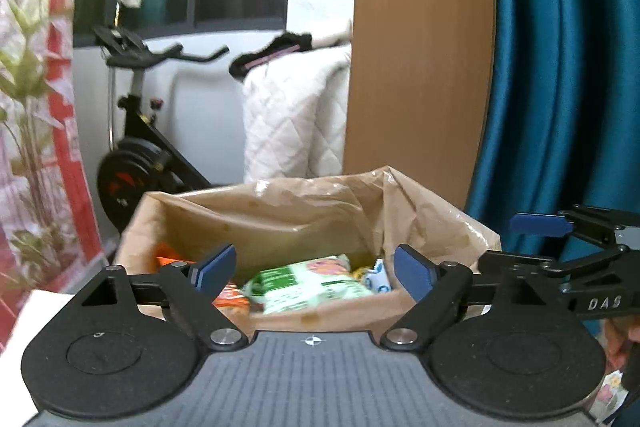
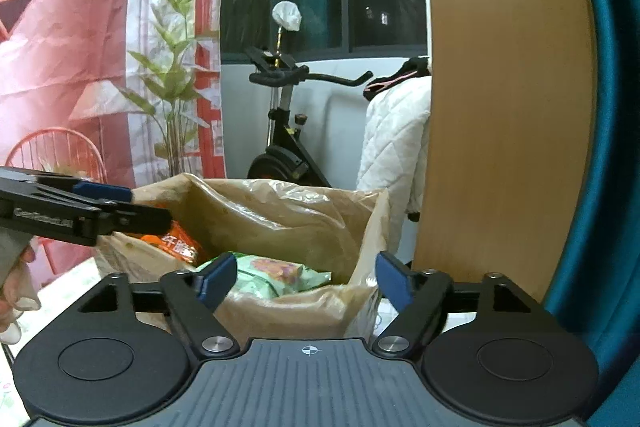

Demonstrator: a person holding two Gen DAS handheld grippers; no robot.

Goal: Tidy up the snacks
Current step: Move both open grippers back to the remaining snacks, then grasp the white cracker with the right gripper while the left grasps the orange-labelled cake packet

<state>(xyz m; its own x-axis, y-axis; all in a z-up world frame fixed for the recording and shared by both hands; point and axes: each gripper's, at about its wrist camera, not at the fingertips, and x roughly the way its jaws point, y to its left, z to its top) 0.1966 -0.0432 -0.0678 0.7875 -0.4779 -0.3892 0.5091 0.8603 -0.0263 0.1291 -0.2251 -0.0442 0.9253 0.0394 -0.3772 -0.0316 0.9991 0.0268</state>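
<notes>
I hold both of my grippers level in front of the brown paper bag (image 1: 280,215), side by side, because the snacks are already gathered inside it and I judge the next pick has to come from its open mouth. My left gripper (image 1: 314,273) has its jaws wide apart with nothing between them, lined up on the green snack packet (image 1: 308,285) lying on top of the pile; an orange packet (image 1: 230,299) sits to its left and a small white-and-blue one (image 1: 378,277) to its right, against the bag's wall. My right gripper (image 2: 306,279) is likewise spread and empty, hovering at the near rim — from there the same green packet (image 2: 276,277) and the orange one (image 2: 180,247) show deeper in. The bag's crumpled sides stand up loosely, so I expect a careless reach could fold them in. Beneath it I glimpse only a pale, flower-printed surface (image 2: 68,291). Behind stand an exercise bike (image 2: 284,131), a white quilted cover (image 2: 394,147), a wooden panel (image 1: 416,47), a teal curtain (image 1: 560,67) and a red printed backdrop (image 2: 80,47).
</notes>
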